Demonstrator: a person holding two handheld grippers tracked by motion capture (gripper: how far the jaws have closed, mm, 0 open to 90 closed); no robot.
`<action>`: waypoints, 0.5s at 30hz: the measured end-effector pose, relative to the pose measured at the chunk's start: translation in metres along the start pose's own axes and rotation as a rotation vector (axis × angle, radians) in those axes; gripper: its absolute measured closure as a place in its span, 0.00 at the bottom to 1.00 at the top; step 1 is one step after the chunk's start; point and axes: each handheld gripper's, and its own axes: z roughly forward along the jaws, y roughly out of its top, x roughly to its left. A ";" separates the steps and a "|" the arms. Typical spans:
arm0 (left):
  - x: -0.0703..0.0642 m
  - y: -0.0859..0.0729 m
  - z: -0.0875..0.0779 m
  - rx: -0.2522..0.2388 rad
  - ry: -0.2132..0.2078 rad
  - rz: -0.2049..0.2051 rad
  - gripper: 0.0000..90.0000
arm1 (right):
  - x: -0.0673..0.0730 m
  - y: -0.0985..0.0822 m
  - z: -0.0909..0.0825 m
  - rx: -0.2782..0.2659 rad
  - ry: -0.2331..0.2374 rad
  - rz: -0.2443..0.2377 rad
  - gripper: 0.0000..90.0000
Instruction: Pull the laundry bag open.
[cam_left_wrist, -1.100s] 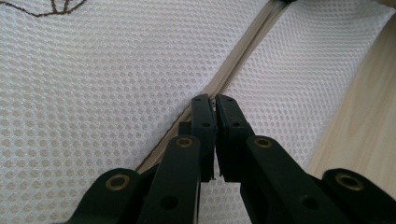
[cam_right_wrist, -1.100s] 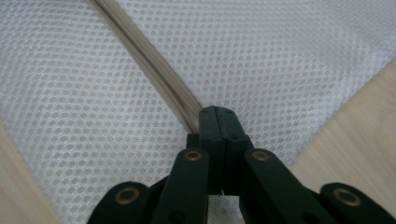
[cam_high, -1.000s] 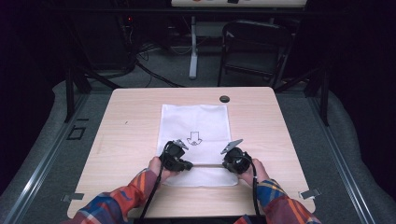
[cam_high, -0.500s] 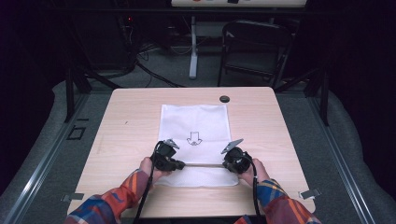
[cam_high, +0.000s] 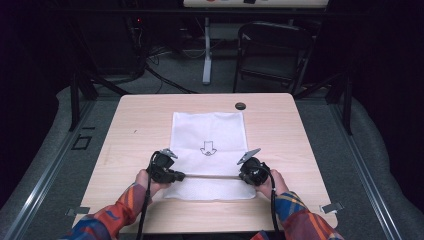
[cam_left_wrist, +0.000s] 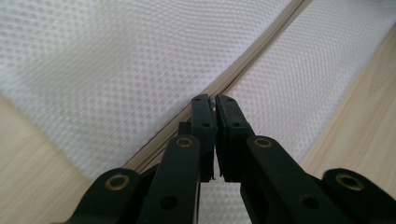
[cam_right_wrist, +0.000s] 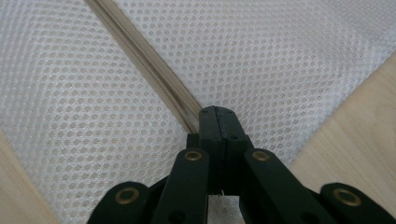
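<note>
Mesh bag (cam_high: 208, 150) lies flat mid-surface (cam_high: 125, 130), zipper (cam_high: 210, 176) near its front edge. Left hand-held gripper (cam_high: 181, 175) clamps zipper's slider end; right hand-held gripper (cam_high: 242, 176) pinches opposite end. Best: keep right anchored, slide left w/ steady tension, low.

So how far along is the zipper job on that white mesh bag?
Done: the beige zipper across the white mesh bag looks closed between the tools. In hand: the left tool is shut on it near the bag's left edge, the right tool near the right edge. Left: probably any last stretch under the tools, then letting go.
</note>
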 end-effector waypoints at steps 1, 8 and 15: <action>0.003 -0.003 -0.003 0.002 0.006 -0.011 0.97 | 0.000 0.000 0.000 -0.001 0.002 0.002 1.00; 0.022 -0.021 -0.023 -0.018 0.065 -0.093 0.97 | -0.001 0.000 0.000 0.002 -0.001 0.004 1.00; 0.027 -0.030 -0.028 0.003 0.073 -0.125 0.97 | -0.001 0.000 0.000 0.007 -0.005 0.000 1.00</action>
